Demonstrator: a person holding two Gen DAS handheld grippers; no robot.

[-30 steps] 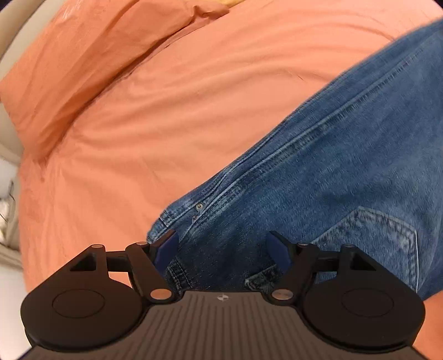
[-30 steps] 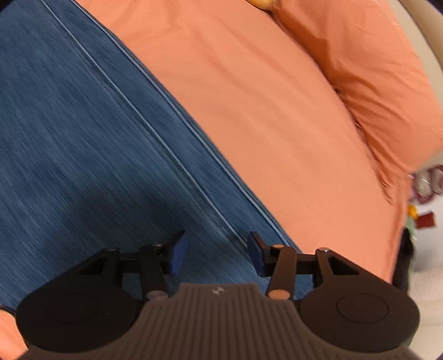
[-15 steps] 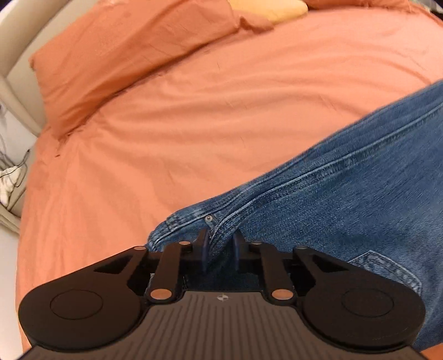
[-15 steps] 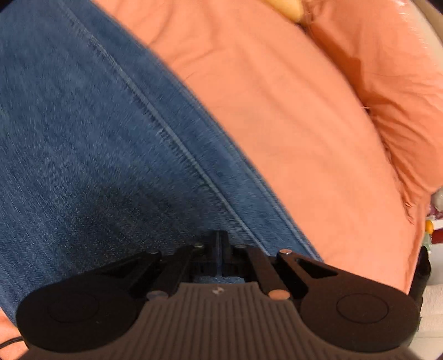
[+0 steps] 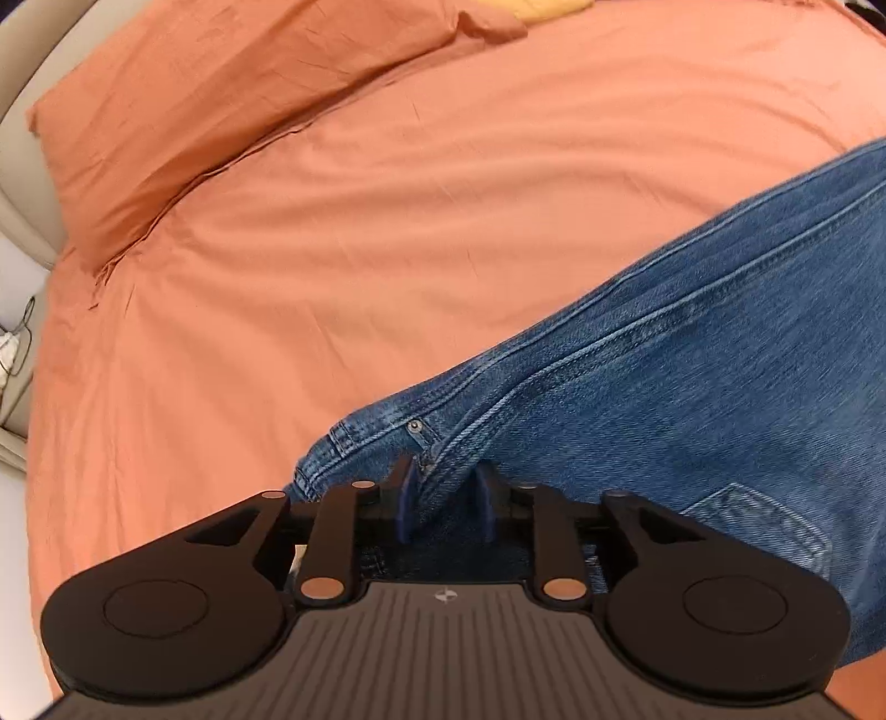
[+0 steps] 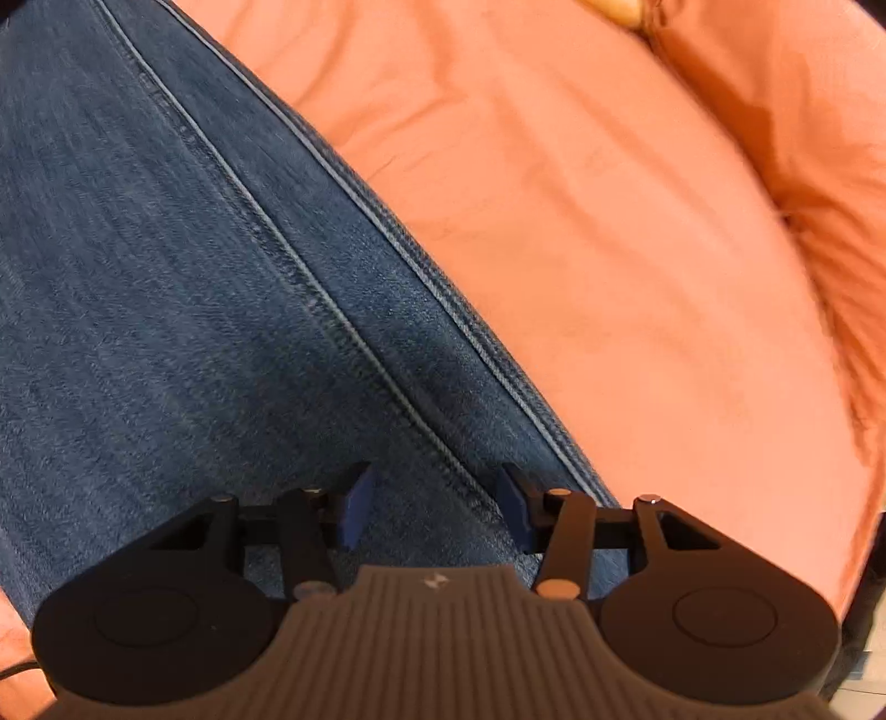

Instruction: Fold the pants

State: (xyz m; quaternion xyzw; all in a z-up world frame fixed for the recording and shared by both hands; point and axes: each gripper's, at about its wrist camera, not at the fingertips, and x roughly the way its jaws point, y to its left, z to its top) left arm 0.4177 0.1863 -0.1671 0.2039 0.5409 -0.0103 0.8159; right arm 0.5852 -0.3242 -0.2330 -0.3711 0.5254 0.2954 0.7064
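A wide bed covered in a smooth orange cotton sheet (image 5: 387, 232) fills most of both views, its fabric showing only shallow creases. In the left wrist view a plump orange pillow in matching cloth (image 5: 210, 105) lies along the far left of the bed, and a yellow cushion (image 5: 554, 8) peeks in at the top edge just beyond it. A beige padded headboard (image 5: 22, 183) curves behind the pillow at the left edge, with a thin dark cable (image 5: 19, 338) below it. In the right wrist view the sheet (image 6: 581, 249) runs to another rumpled orange pillow (image 6: 819, 166) at the right.
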